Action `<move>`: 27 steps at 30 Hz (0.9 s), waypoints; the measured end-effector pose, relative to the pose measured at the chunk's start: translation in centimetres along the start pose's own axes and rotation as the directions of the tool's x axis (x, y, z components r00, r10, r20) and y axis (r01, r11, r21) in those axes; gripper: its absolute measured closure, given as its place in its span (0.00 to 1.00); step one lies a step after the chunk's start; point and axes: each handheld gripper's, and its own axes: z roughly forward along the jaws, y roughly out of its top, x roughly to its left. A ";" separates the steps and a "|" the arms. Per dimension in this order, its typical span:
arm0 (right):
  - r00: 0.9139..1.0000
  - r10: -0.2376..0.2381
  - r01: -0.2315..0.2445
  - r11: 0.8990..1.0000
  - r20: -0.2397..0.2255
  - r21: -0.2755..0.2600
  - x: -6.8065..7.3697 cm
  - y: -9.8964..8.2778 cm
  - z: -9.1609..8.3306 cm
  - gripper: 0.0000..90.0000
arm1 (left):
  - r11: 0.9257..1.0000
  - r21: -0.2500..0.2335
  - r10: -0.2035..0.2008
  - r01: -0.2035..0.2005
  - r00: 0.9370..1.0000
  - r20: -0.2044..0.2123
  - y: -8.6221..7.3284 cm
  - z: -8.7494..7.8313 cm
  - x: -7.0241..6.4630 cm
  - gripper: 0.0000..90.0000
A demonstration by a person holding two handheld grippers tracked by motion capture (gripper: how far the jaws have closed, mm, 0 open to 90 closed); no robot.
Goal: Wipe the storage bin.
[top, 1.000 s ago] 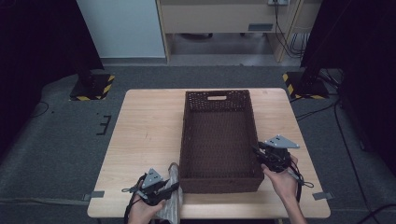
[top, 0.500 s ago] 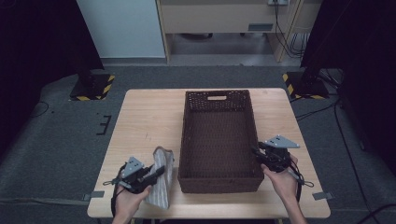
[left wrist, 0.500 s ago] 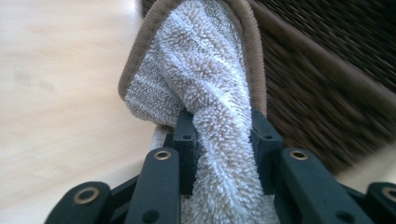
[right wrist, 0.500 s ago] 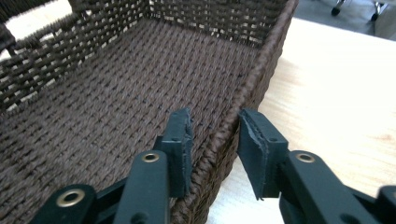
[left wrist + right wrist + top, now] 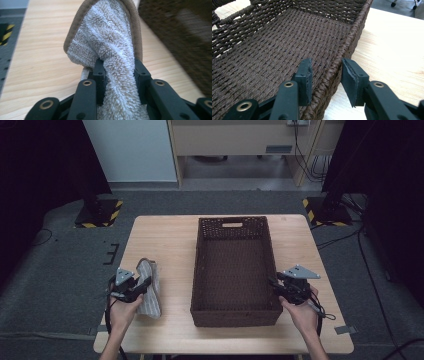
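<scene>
At the left of the desk (image 5: 170,240), the left hand-held gripper (image 5: 134,287) is clamped on a beige towel (image 5: 148,287). In the left gripper view the towel (image 5: 110,50) is pinched between the two black jaws, its brown-edged end rising above them over the wood. From the high view the towel lies near the desk's front left corner, well apart from the basket (image 5: 235,265), which stands dark and woven in the middle of the desk. At the right, the right hand-held gripper (image 5: 290,289) sits at the basket's right wall near the front. Its jaws straddle the rim (image 5: 337,70) and have just been opening; the right-hand pad stands clear of the weave, so the grip is loose.
</scene>
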 end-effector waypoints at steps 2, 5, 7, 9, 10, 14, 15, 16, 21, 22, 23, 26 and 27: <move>1.000 0.002 -0.002 1.000 -0.002 0.008 0.0 -0.1 0.1 0.66 | 1.000 0.010 -0.001 0.001 1.000 -0.013 -0.4 0.2 0.4 0.76; 1.000 -0.003 0.003 1.000 -0.001 0.015 0.0 -0.2 0.3 0.66 | 0.999 0.033 0.000 0.002 0.999 -0.044 -1.0 0.5 0.9 0.76; 1.000 0.005 -0.005 1.000 -0.002 0.012 0.0 -0.2 0.3 0.66 | 0.998 0.056 0.007 -0.003 0.998 -0.060 -1.2 0.6 1.3 0.76; 1.000 0.004 -0.004 1.000 -0.001 0.012 0.1 -0.3 0.3 0.65 | 0.997 0.077 0.019 -0.014 0.997 -0.068 -1.5 0.9 1.3 0.75; 1.000 0.002 -0.002 1.000 0.000 0.011 0.1 -0.3 0.3 0.64 | 0.996 0.089 0.036 -0.029 0.997 -0.074 -1.6 1.1 1.3 0.75; 1.000 0.012 -0.012 1.000 -0.003 0.008 -0.1 -0.3 0.2 0.61 | 0.993 0.108 0.052 -0.043 0.995 -0.080 -2.0 1.7 1.2 0.73; 1.000 0.013 -0.013 1.000 -0.005 0.006 -0.1 -0.3 0.2 0.60 | 0.992 0.119 0.061 -0.052 0.995 -0.078 -2.1 1.8 1.2 0.72; 1.000 0.024 -0.024 1.000 -0.007 0.003 0.0 -0.3 0.1 0.60 | 0.991 0.118 0.064 -0.054 0.995 -0.078 -2.1 1.9 1.1 0.71; 1.000 0.029 -0.029 0.999 -0.005 -0.017 -0.1 -0.1 -0.2 0.54 | 0.994 0.099 0.046 -0.037 0.994 -0.098 -2.2 1.8 1.5 0.56; 0.999 0.035 -0.035 0.999 -0.004 -0.020 -0.1 0.0 -0.3 0.53 | 0.996 0.088 0.035 -0.027 0.995 -0.095 -2.2 1.6 1.6 0.53; 0.999 0.034 -0.034 0.999 0.001 -0.030 -0.2 0.0 -0.4 0.52 | 0.997 0.074 0.028 -0.022 0.996 -0.089 -2.1 1.3 1.6 0.48; 0.999 0.050 -0.050 0.998 0.004 -0.048 -0.6 0.2 -0.7 0.50 | 1.000 0.021 0.007 -0.005 0.997 -0.074 -1.6 0.4 1.4 0.42; 0.998 0.063 -0.063 0.997 0.001 -0.053 -0.6 0.3 -0.9 0.50 | 1.000 0.004 -0.001 0.002 0.998 -0.063 -1.4 0.1 1.2 0.41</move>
